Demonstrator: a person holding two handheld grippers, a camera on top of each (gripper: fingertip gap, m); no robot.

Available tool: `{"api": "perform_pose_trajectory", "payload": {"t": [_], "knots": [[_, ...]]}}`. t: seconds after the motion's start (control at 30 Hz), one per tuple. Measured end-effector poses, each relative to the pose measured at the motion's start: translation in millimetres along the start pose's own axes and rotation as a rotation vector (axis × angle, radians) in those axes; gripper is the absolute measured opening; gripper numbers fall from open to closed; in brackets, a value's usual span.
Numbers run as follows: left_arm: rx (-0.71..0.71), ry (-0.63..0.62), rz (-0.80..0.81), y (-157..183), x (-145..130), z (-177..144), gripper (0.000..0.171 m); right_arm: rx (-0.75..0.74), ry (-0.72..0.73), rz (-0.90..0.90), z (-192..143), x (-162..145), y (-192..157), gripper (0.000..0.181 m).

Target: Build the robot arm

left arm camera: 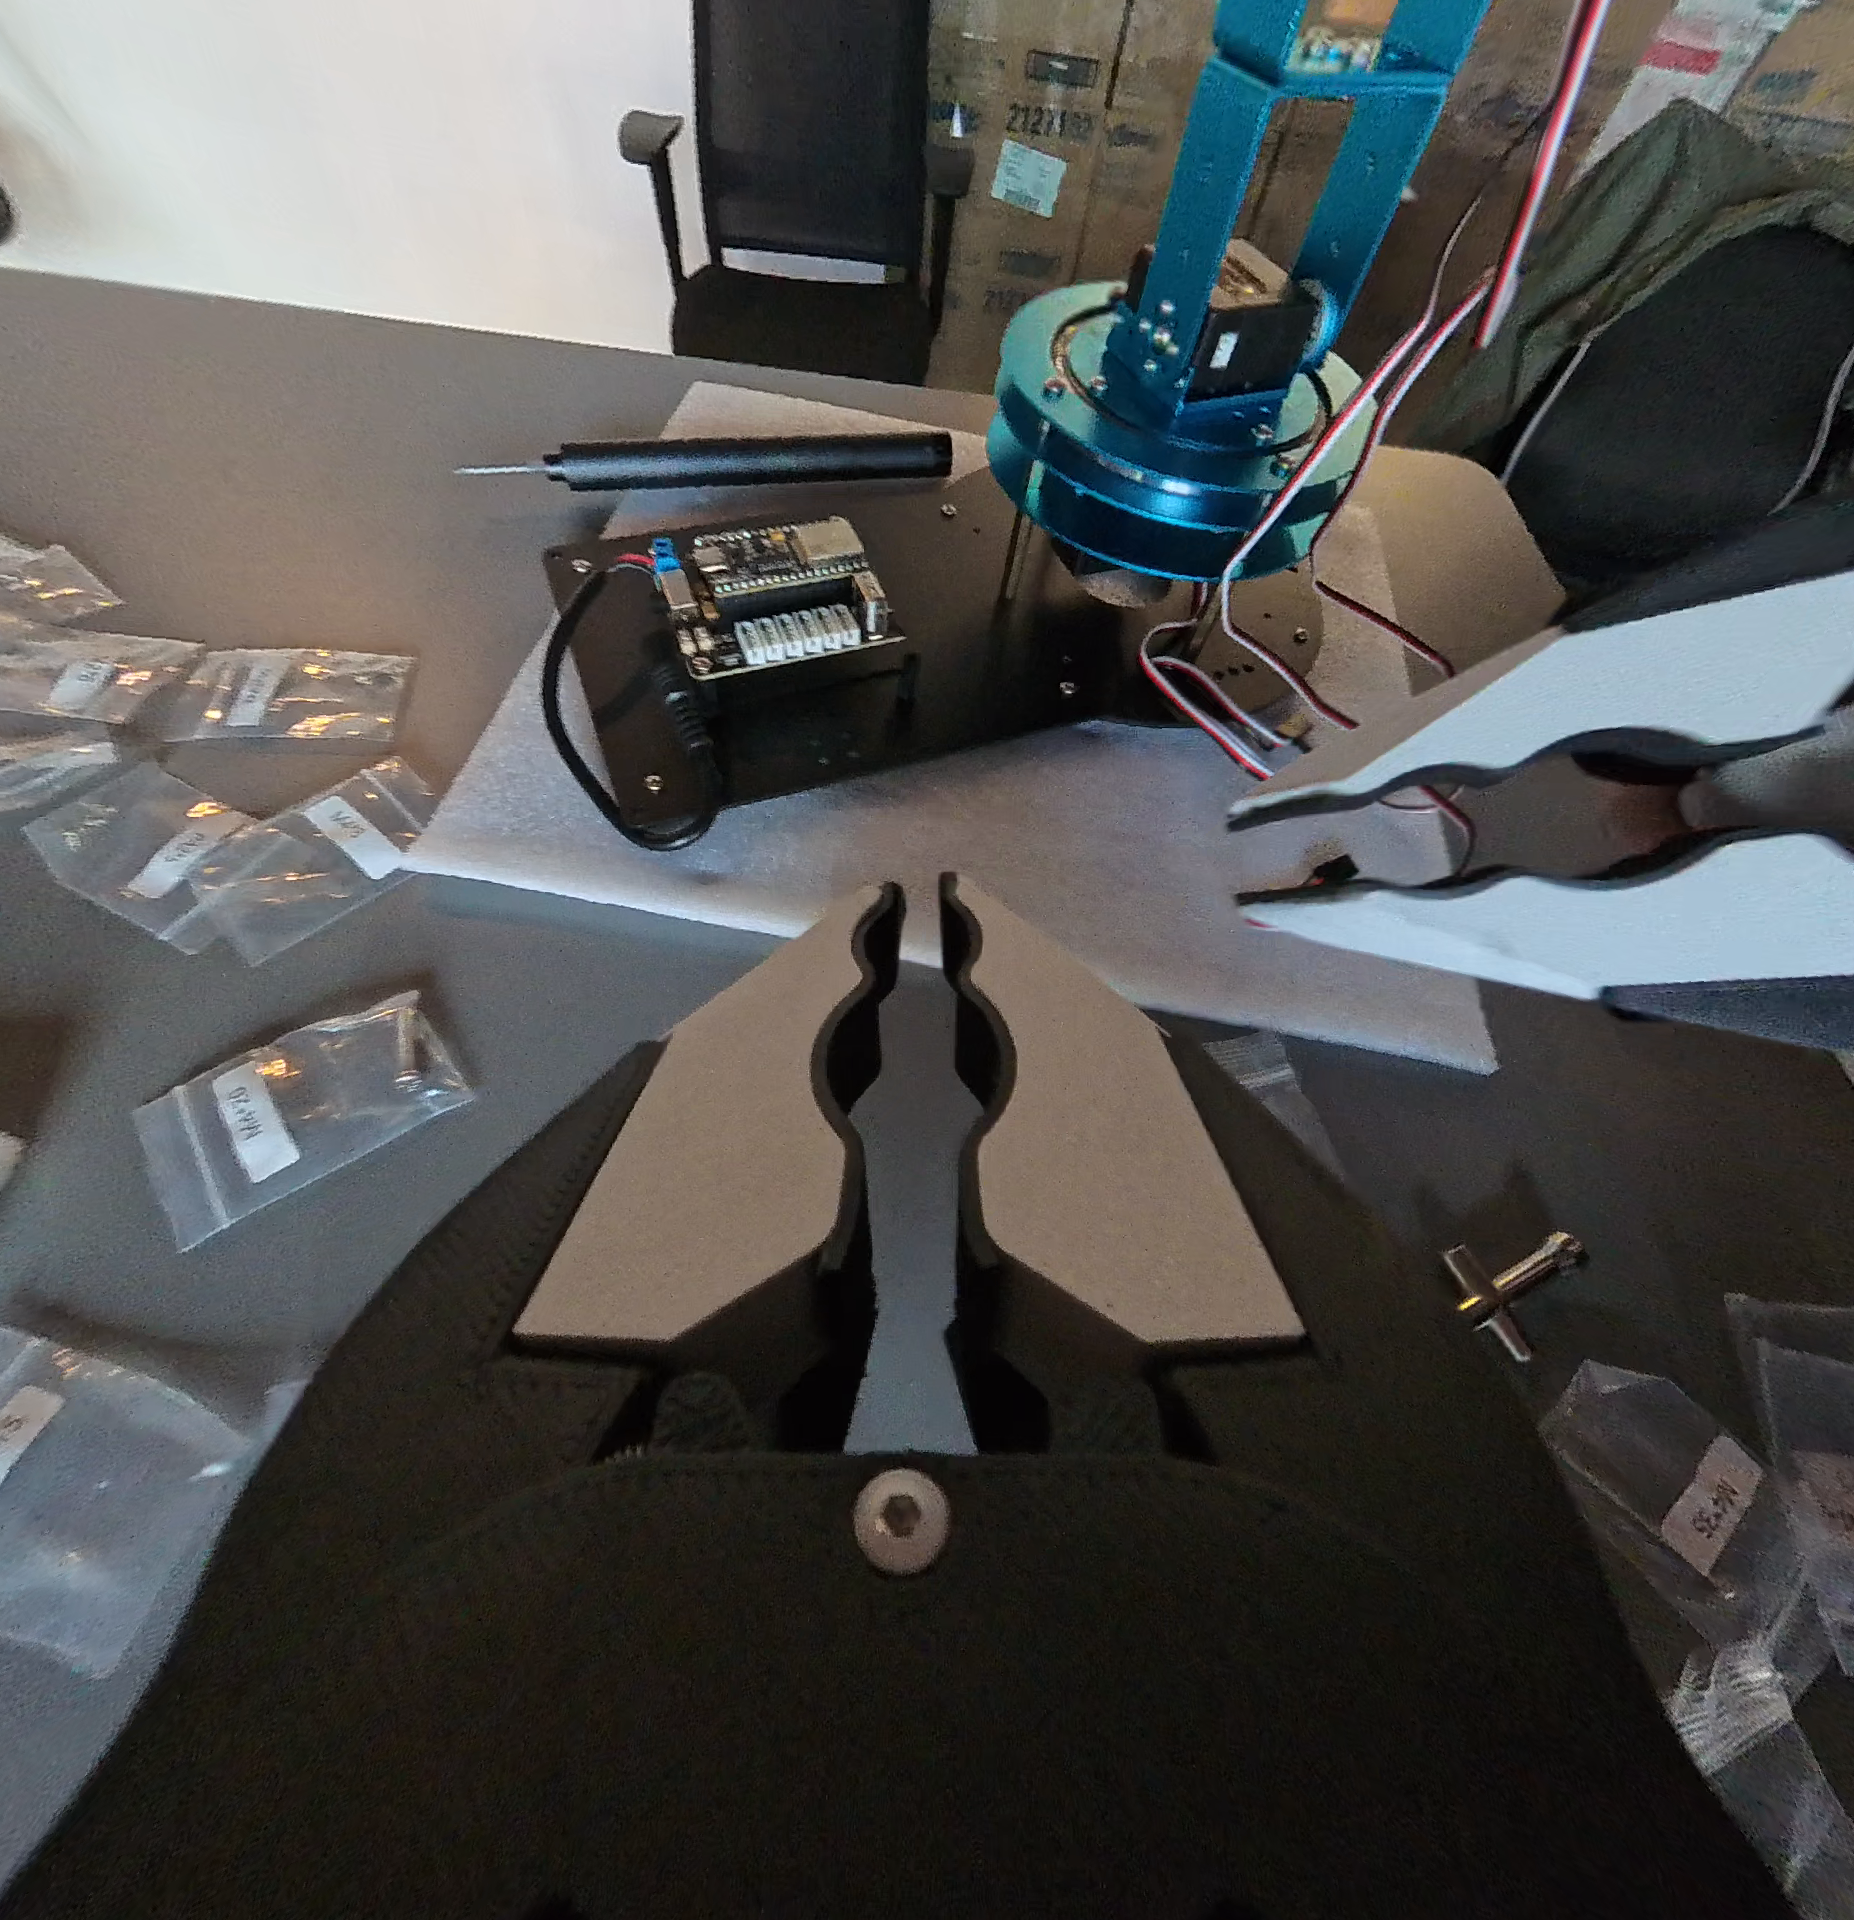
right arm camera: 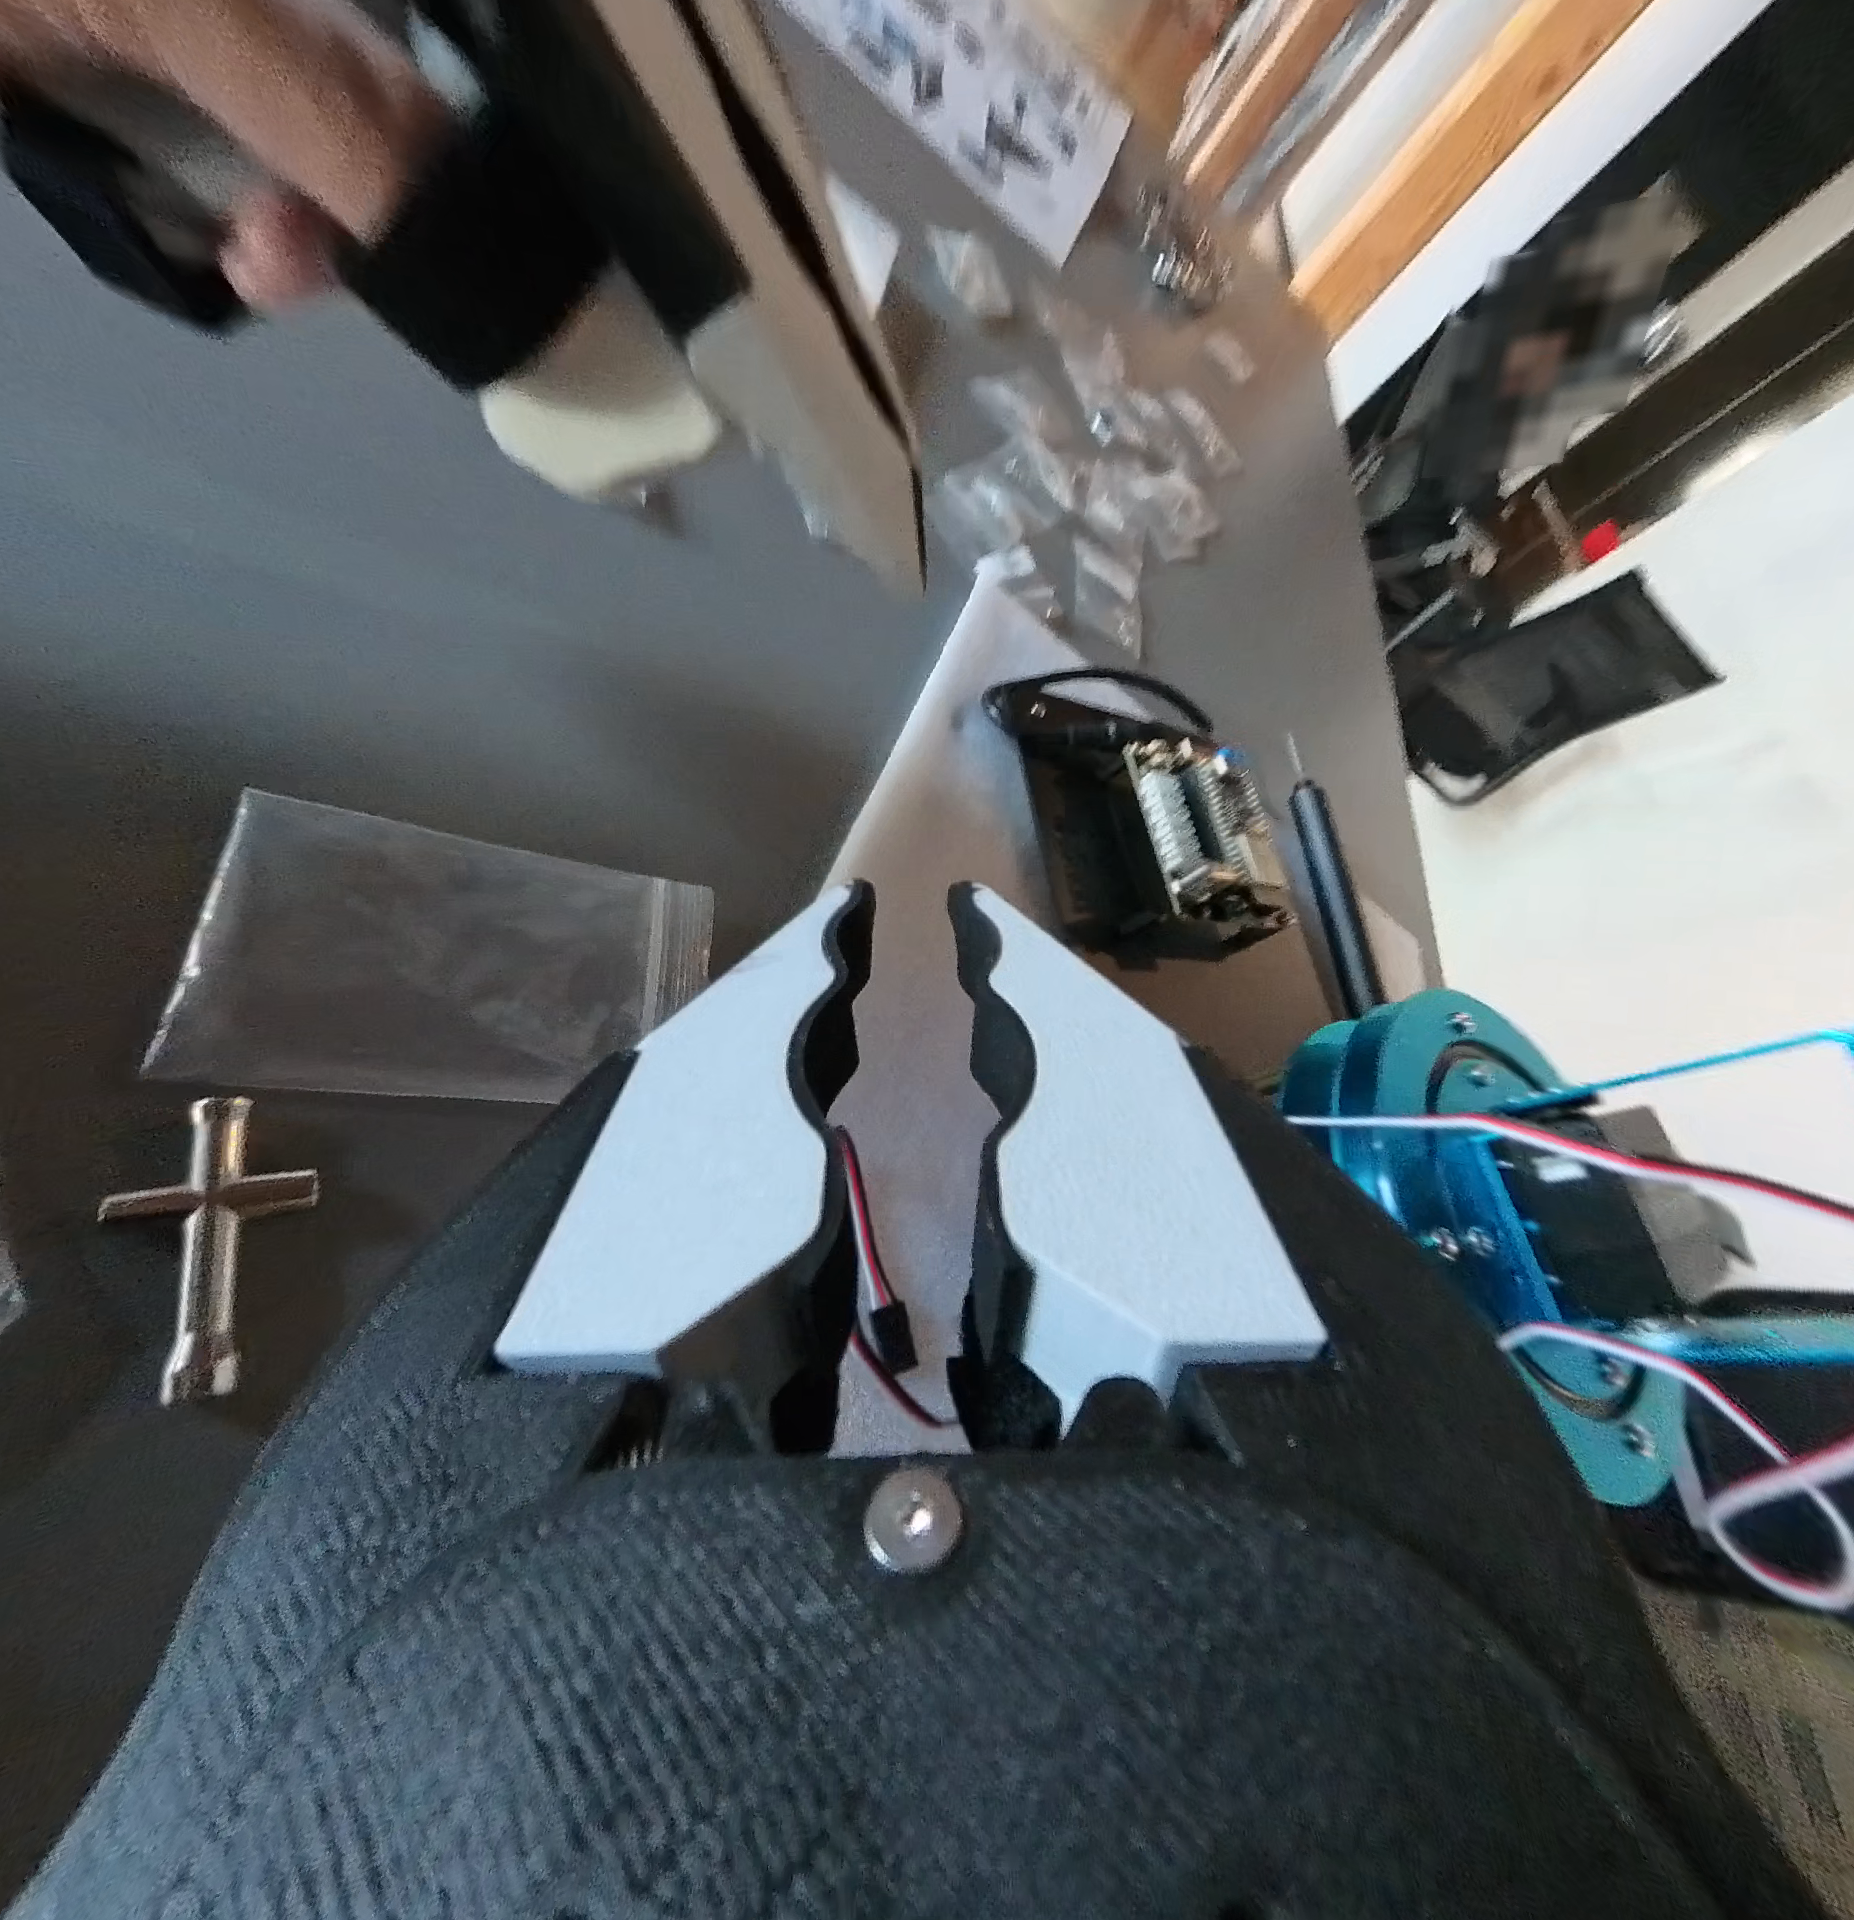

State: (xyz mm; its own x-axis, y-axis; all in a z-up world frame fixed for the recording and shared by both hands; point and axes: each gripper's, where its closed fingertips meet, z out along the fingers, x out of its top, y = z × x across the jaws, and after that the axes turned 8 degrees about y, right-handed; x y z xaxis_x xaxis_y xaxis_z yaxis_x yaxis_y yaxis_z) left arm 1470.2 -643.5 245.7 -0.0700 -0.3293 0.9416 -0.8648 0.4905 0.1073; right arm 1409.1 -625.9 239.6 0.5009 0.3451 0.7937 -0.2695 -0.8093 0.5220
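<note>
My left gripper (left arm camera: 919, 894) has grey fingers a narrow gap apart and holds nothing. It hovers over the near edge of a white foam sheet (left arm camera: 1006, 831). On the sheet stands a black baseplate (left arm camera: 964, 665) with a controller board (left arm camera: 777, 597) and a blue robot arm base (left arm camera: 1162, 457). My right gripper (right arm camera: 910, 904) has white fingers slightly apart. A red, white and black servo wire (right arm camera: 869, 1236) runs loosely between them and ends in a black connector (right arm camera: 892, 1340). The right gripper also shows in the left wrist view (left arm camera: 1240, 857), just right of the baseplate.
A black screwdriver (left arm camera: 757, 460) lies behind the board. A metal cross wrench (left arm camera: 1510, 1283) lies on the dark table to the right. Several small labelled bags (left arm camera: 299, 1112) lie scattered on the left. A black chair (left arm camera: 809, 187) and cardboard boxes (left arm camera: 1048, 125) stand behind the table. The tips of one gripper are about 7 centimetres away from the tips of the other. The black connector (right arm camera: 892, 1340) lies around 10 centimetres away from my right fingertips. Seen from the left wrist view (left arm camera: 1334, 870) as well.
</note>
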Motion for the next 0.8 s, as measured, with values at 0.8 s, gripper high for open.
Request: {"api": "perform_pose_trajectory", "payload": {"t": [0.8], "knots": [[0.167, -0.095, 0.073, -4.2, -11.0, 91.5, 0.008, -0.112, 0.365, 0.212, -109.2, -70.5, 106.9, 0.003]]}}
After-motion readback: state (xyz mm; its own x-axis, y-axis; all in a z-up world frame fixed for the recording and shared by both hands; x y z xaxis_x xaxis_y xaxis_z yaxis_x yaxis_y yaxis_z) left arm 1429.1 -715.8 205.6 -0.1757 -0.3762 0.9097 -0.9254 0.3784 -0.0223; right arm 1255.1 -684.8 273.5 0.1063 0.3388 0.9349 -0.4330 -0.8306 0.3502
